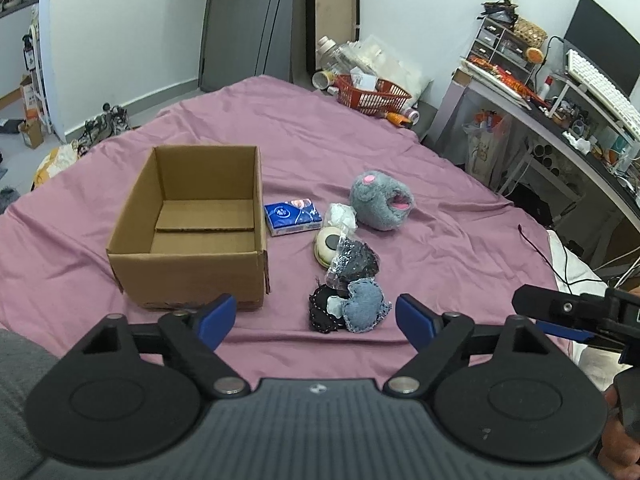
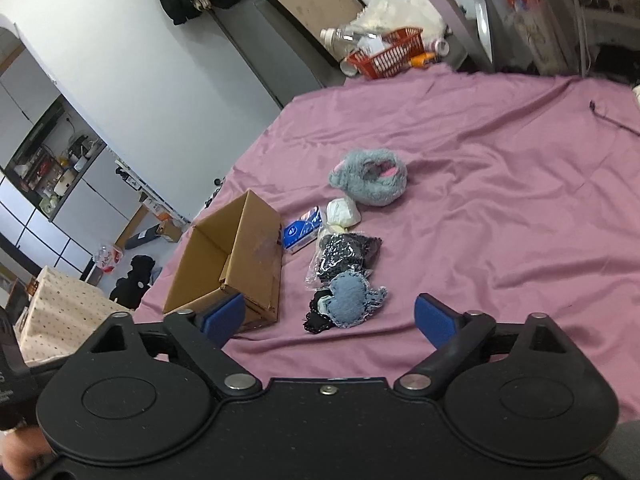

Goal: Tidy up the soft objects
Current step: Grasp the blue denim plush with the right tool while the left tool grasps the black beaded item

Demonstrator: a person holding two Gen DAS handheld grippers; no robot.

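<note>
An empty open cardboard box (image 1: 192,224) (image 2: 224,264) stands on the purple bedsheet. To its right lie a blue tissue pack (image 1: 293,218) (image 2: 303,232), a grey plush toy (image 1: 380,199) (image 2: 370,182), a white soft lump (image 1: 341,216) (image 2: 343,211), a cream round pad (image 1: 329,245), a black sequined item in clear plastic (image 1: 354,262) (image 2: 346,254), and a denim heart on a black one (image 1: 362,306) (image 2: 348,300). My left gripper (image 1: 316,322) is open and empty, just short of the denim heart. My right gripper (image 2: 330,322) is open and empty, also near the heart; it shows at the right edge of the left wrist view (image 1: 576,316).
A red basket (image 1: 372,96) (image 2: 390,54) with bottles and clutter sits at the bed's far edge. A crowded desk (image 1: 560,120) with a keyboard and monitor runs along the right. A black cable (image 1: 552,260) lies on the sheet at the right.
</note>
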